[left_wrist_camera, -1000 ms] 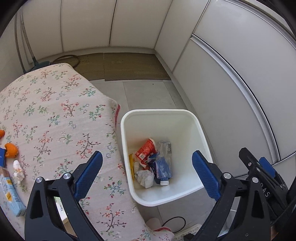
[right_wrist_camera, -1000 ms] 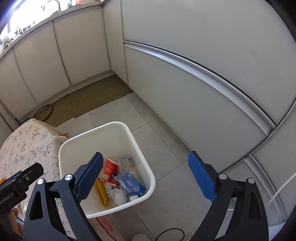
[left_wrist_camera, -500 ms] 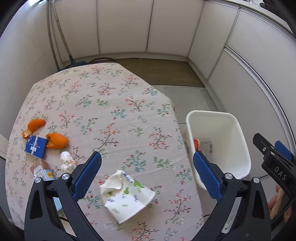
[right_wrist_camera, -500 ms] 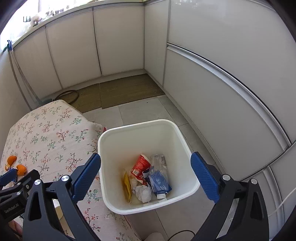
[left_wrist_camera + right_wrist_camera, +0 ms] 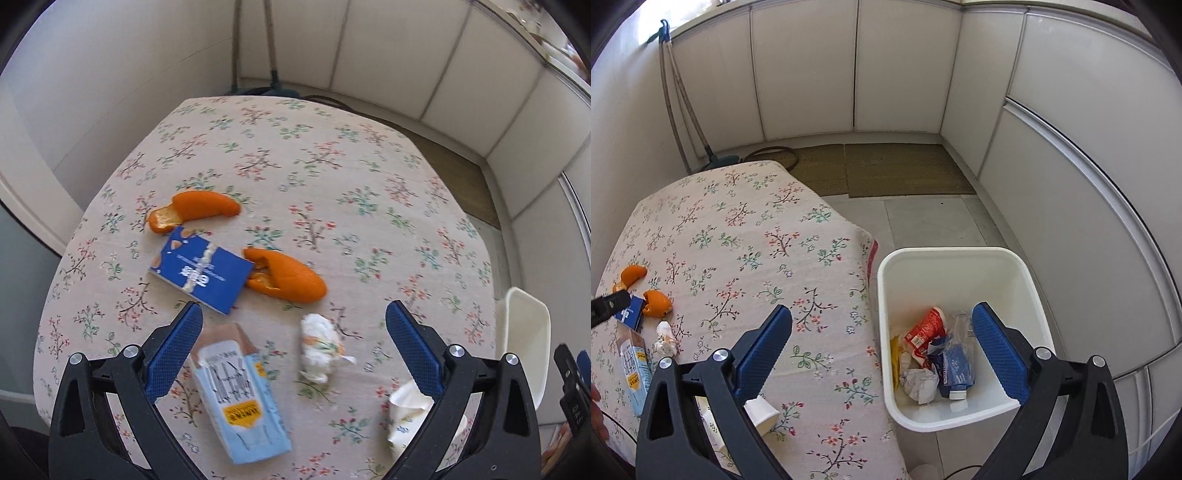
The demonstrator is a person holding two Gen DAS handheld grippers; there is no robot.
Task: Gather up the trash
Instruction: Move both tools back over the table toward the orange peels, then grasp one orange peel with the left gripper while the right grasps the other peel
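Observation:
My left gripper (image 5: 293, 350) hangs open over the floral table (image 5: 332, 177). Between its fingers lie a crumpled white wad (image 5: 319, 345) and a light-blue carton (image 5: 240, 398). Beyond them sit a blue packet (image 5: 201, 273) and two orange peels (image 5: 284, 275) (image 5: 195, 210). A crushed paper cup (image 5: 406, 417) lies behind the right finger. My right gripper (image 5: 882, 350) is open above the gap between the table edge and the white bin (image 5: 960, 266), which holds a red wrapper (image 5: 923, 326), a blue carton (image 5: 955, 369) and crumpled paper (image 5: 919, 380). The paper cup (image 5: 761, 410) shows behind its left finger.
The bin (image 5: 524, 332) stands on grey floor tiles right of the table. Brown mats (image 5: 886, 170) lie by the white cabinet wall, and a mop's handles (image 5: 679, 110) lean in the far left corner. The left gripper's tip (image 5: 607, 306) pokes in at the left of the right wrist view.
My left gripper has swung left from the bin to over the table's trash. My right gripper has turned left too, bringing more of the table into view. Both stay open.

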